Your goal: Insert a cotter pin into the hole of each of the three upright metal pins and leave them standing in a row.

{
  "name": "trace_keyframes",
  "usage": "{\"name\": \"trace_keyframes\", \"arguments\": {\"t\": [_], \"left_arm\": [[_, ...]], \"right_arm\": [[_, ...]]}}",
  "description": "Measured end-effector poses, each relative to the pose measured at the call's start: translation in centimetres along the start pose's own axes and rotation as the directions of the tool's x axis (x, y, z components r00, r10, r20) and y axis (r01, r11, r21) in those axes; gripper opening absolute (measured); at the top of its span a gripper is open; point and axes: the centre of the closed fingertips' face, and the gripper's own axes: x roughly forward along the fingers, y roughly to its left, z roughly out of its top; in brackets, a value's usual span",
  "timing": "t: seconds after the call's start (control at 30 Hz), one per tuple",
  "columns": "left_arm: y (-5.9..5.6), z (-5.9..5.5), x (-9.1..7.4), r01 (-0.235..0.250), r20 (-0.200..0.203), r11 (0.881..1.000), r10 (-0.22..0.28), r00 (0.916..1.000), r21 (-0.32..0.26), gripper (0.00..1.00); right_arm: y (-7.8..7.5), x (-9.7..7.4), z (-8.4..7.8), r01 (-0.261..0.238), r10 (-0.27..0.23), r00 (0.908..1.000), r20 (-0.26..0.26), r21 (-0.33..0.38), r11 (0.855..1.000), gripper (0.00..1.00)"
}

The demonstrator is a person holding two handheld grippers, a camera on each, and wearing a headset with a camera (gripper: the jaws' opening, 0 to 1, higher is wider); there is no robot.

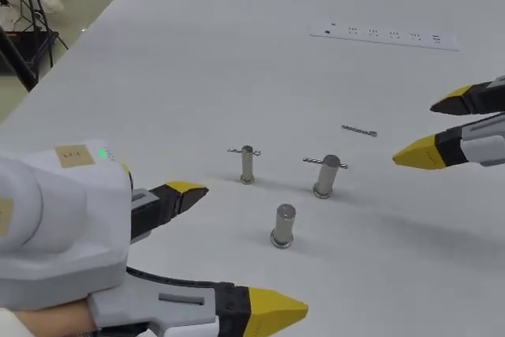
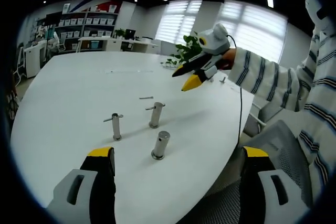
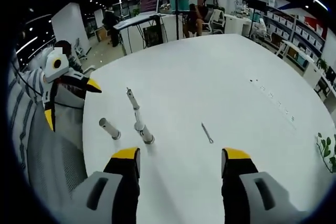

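Left claw is held wide open and empty, low over the counter, just beside the bare pin. Left pin is upright with a cotter already through its hole. The bare pin stands nearer the person, out of line with the other two and with nothing seen through it, so it's judged to be the one left to do. Right pin is pinned too. The loose cotter lies flat on the counter beyond the right pin, and the right claw hangs near it, wide open and empty. Probably best if the cotter is pinched by one end so most of it sticks out free, the bare pin is steadied low down by the left claw, and the hole is lined up before anything gets pushed. Otherwise the pin could easily be tipped.
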Motion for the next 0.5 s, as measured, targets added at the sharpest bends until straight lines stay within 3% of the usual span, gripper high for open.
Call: {"name": "trace_keyframes", "arguments": {"t": [0.1, 0.27, 0.5], "left_arm": [[0.3, 0.2, -0.1, -0.011, 0.010, 1.000, 0.011, 0.9999, -0.010, 0.99], [0.5, 0.3, -0.3, -0.025, 0.016, 0.999, 0.025, 0.9995, -0.024, 0.97], [0.6, 0.4, -0.5, -0.036, 0.024, 0.998, 0.037, 0.9991, -0.043, 0.96]], "right_arm": [[-0.9, 0.9, 0.0, 0.014, -0.017, 0.9987, -0.049, -0.064, 0.998, 0.56], [-1.3, 2.5, 0.5, -0.003, -0.002, 0.9979, -0.065, -0.080, 0.997, 0.51], [-3.0, 4.6, 1.2, 0.021, -0.028, 0.9960, -0.085, -0.080, 0.997, 0.39]]}}
